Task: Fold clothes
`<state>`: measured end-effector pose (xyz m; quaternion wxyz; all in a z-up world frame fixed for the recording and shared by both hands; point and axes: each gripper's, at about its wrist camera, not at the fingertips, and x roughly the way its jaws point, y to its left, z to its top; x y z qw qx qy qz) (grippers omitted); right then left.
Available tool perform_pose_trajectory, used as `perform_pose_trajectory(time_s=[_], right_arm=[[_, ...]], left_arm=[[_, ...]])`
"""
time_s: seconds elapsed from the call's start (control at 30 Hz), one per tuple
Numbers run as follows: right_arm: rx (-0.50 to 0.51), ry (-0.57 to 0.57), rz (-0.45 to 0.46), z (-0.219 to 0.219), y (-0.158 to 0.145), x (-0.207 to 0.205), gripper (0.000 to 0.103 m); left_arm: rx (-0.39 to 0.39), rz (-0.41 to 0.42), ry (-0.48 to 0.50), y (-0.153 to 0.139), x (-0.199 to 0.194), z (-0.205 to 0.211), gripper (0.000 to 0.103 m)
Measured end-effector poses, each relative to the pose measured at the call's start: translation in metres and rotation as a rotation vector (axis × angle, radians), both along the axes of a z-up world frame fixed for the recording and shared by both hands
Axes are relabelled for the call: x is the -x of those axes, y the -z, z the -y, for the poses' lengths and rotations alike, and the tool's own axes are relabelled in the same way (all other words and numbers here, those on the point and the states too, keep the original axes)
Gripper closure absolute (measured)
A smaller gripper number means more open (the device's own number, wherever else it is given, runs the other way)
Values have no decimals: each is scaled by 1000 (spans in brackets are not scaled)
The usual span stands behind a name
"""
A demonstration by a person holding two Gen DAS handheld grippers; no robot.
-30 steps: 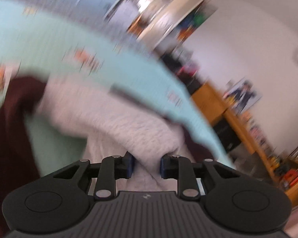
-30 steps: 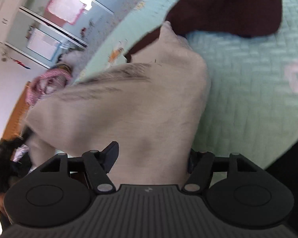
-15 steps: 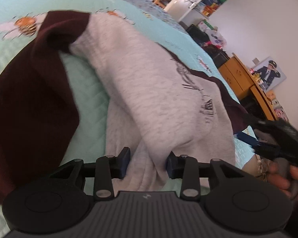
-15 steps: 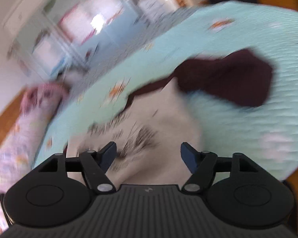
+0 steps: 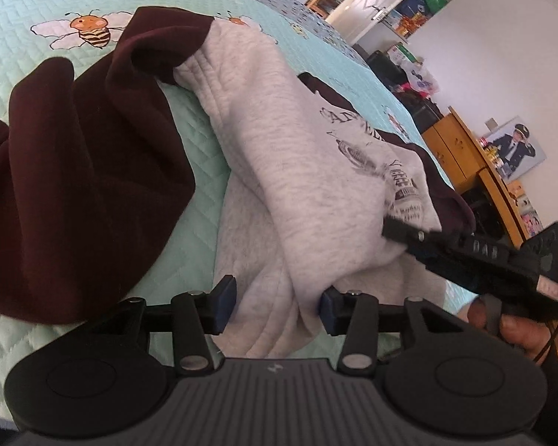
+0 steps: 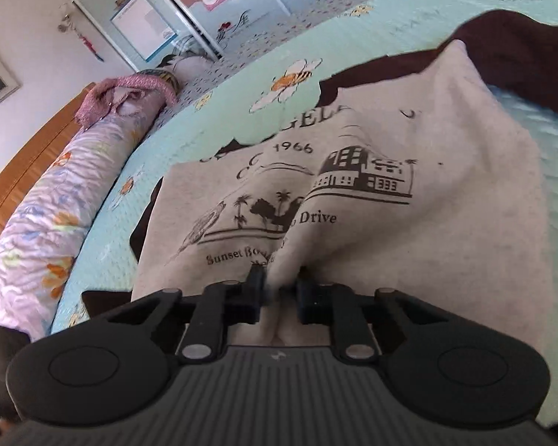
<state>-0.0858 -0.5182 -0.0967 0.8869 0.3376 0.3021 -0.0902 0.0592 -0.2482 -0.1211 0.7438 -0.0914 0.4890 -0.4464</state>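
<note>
Sweatshirt (image 5: 308, 193) first: our grey garment with dark maroon sleeves (image 5: 85, 171) lies rumpled on the mint quilted bedspread (image 5: 189, 11), near the bed's edge closest to us, its printed front facing up. We judge the fold as barely begun. The body is bunched into a ridge down the middle, one maroon sleeve sprawls loose toward the left of the bedspread, and nothing is squared or stacked yet.

Our left gripper (image 5: 275, 306) has just been opening; its blue pads (image 5: 225, 299) stand apart with a thick roll of grey hem between them, the right pad touching cloth, the left one clear, so we read it as letting go rather than holding. Our right gripper (image 6: 279, 290) has just been closing, and its jaws now pinch a pleat of grey fabric below the printed lettering. In the left view it reaches in from the right onto the garment's lower edge, a hand (image 5: 509, 327) behind it.

What remains, as we see it: spread the body flat, bring both sleeves in, then fold the length over. A flowered bolster (image 6: 52, 200) lies along the bed's far left edge, well apart.
</note>
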Motion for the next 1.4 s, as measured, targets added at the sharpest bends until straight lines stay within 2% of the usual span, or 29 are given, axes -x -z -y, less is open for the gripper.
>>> perform_pose_trajectory(time_s=[0.07,0.17,0.23,0.3,0.4,0.47,0.53,0.57,0.67,0.73,0.77,0.83,0.9,0.97,1.07,1.1,1.13,1.17,1.23,1.3,1.33,1.4], right_arm=[[2,-20,-45,-7,8,5,86],[-48,-4,-86,-9,21,24,85],[-115,36,-44,0,9,37,73],[-98,91,41,10,-12,49,61],[-20,140,131,26,-42,45,45],[39,147,160,34,-54,31,34],[120,141,153,39,-54,3,25],[152,136,135,41,-48,-10,24],[218,128,-28,42,-13,-57,24],[155,8,-120,25,13,-72,25],[155,-58,-132,8,20,-70,25],[277,-197,-152,-33,23,-55,25],[375,-309,-161,-61,19,-37,25],[368,-258,-126,-50,4,-21,26],[351,-172,-70,-31,-18,2,26],[360,-141,-52,-22,-25,2,26],[371,-109,-34,-13,-31,2,25],[382,-77,-16,-3,-37,1,25],[403,-99,4,7,-38,-15,23],[436,-144,-9,8,-26,-39,19],[465,-166,-44,10,-16,-50,19],[579,-182,-192,18,10,-64,20]], left_arm=[[7,-8,-1,3,2,-9,55],[17,-12,-12,1,3,-17,55],[23,-2,-19,-5,3,-24,55],[31,0,-28,-9,3,-32,55],[41,-8,-45,-10,4,-43,54],[41,-14,-56,-11,4,-47,54],[40,23,-83,-20,8,-49,56],[45,59,-100,-28,11,-50,56],[108,214,-106,-68,24,-48,56],[154,282,-75,-91,27,-37,52],[176,312,-56,-101,28,-30,51],[196,342,5,-110,24,-4,47],[194,345,64,-105,17,30,46],[162,332,110,-89,8,63,46],[32,250,89,-45,-10,94,47],[-24,238,75,-31,-13,96,49],[-89,246,51,-18,-14,94,55],[-121,250,34,-9,-15,89,58],[-103,241,12,0,-15,70,60],[-82,214,-11,3,-15,53,64],[-85,212,-12,3,-14,48,64],[-96,226,5,1,-10,44,64]])
